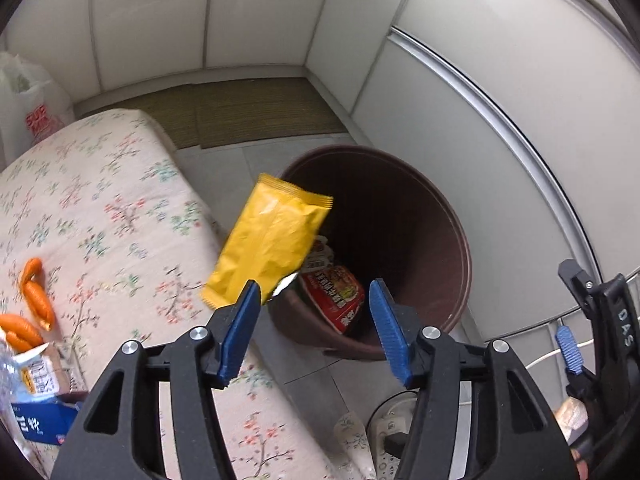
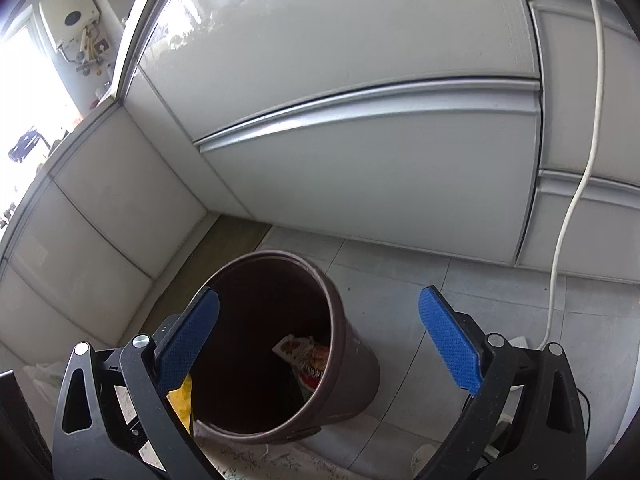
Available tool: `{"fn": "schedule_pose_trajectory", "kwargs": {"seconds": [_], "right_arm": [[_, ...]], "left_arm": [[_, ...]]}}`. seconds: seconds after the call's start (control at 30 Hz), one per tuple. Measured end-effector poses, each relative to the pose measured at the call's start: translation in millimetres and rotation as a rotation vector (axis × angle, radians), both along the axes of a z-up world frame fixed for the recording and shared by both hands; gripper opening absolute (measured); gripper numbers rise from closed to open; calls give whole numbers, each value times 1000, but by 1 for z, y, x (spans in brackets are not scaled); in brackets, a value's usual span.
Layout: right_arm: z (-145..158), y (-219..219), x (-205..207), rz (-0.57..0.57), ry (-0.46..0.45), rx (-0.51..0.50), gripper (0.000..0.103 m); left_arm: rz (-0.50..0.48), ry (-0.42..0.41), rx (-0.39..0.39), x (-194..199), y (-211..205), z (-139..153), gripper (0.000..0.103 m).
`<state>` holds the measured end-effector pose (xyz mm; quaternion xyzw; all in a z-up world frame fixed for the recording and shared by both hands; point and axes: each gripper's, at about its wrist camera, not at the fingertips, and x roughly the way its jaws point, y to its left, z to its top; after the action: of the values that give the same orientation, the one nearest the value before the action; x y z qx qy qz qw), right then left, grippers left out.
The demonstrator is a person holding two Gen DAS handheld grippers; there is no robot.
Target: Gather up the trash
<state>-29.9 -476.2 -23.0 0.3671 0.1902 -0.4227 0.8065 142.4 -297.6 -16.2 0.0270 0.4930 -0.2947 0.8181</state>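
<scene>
A yellow snack bag (image 1: pixel 270 244) hangs in the air at the near rim of the brown trash bin (image 1: pixel 448 216), just past my left gripper's left fingertip (image 1: pixel 250 294). My left gripper (image 1: pixel 316 292) is open and holds nothing. The bin holds a red food wrapper (image 1: pixel 334 298). In the right wrist view my right gripper (image 2: pixel 320 312) is open and empty above the same bin (image 2: pixel 352 364), with wrappers (image 2: pixel 306 356) inside and a bit of the yellow bag (image 2: pixel 182 400) at the bin's left rim.
A floral-cloth table (image 1: pixel 100 220) at the left carries carrots (image 1: pixel 36 296), a blue box (image 1: pixel 40 420) and a white plastic bag (image 1: pixel 28 108). White cabinet doors (image 2: pixel 360 140) stand behind the bin. A white cable (image 2: pixel 572 200) hangs at the right. A power strip (image 1: pixel 388 432) lies on the floor.
</scene>
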Motion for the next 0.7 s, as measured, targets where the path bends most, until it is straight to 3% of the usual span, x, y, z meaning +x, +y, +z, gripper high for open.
{"fn": "schedule_pose_trajectory", "kwargs": {"seconds": [0.13,0.27,0.43,0.53,0.7], "right_arm": [[2,4,1,8,-5,-9,96],[-3,0,1,13,-15,31,96],[-14,-7,8,32,-29,109,96],[-17,-4,13,57,-35,123,96],[-22,-2,22,89,-44,151,96]], "left_arm": [[27,-7,48,8,17,-8,61],[32,23,128,12,29,-34,63],[149,-16,199,9,50,-68,63],[84,-41,251,8,44,-80,63],[-50,-177,363,-1,16,-90,63]]}}
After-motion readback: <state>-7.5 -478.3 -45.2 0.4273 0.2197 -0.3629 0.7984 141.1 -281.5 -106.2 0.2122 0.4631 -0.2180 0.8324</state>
